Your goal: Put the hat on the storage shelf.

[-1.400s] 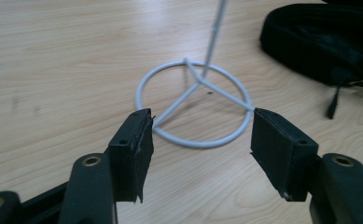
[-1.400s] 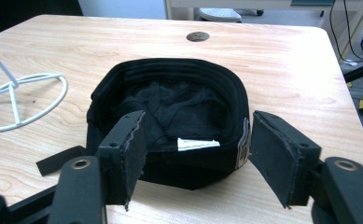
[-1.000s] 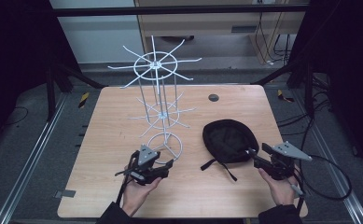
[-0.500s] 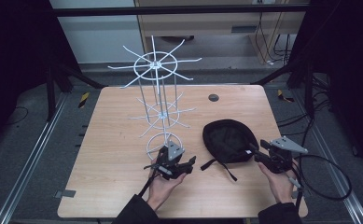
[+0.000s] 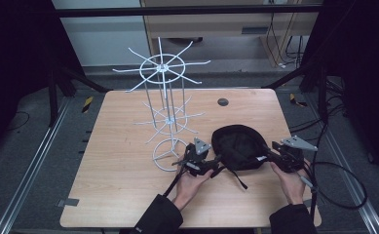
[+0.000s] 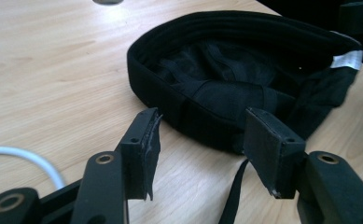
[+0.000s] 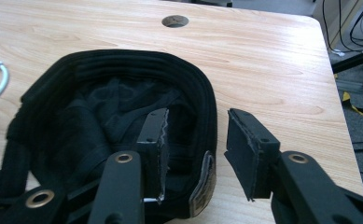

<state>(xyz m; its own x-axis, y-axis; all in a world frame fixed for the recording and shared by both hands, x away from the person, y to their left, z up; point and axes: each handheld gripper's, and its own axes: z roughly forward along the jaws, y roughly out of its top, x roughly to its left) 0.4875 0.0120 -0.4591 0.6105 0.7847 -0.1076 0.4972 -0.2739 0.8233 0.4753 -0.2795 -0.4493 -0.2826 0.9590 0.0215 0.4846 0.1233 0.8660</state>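
The right gripper (image 7: 195, 154) has its two fingers (image 7: 153, 140) straddling the rim of the black hat (image 7: 100, 107). One finger sits inside the hat and the other sits outside the rim. There is a gap between the outside finger and the rim, so they are not pinching it. These fingers have just been closing in. In the high view the right gripper (image 5: 274, 152) is at the hat's right edge, with the person's right hand (image 5: 290, 179) behind it.

The left gripper (image 6: 200, 135) has its fingers (image 6: 144, 140) spread wide. They point at the near side of the hat (image 6: 244, 88) and are just beside it, with only the desk and the hat's edge between them. I cannot tell if they touch the rim. They have just been closing a little too. In the high view the left gripper (image 5: 215, 165) is at the hat's left edge, held by the left hand (image 5: 192, 183).

The hat (image 5: 238, 146) lies upside down on the wooden desk (image 5: 119, 185), open side up, near the person's edge. A white tag (image 6: 348, 59) is sewn on its rim, and a black strap (image 5: 238, 179) trails from it over the desk.

A white wire rack (image 5: 166, 117) stands on the desk to the left of the hat, near the left gripper. A small round hole (image 5: 222, 102) sits in the desk farther back.
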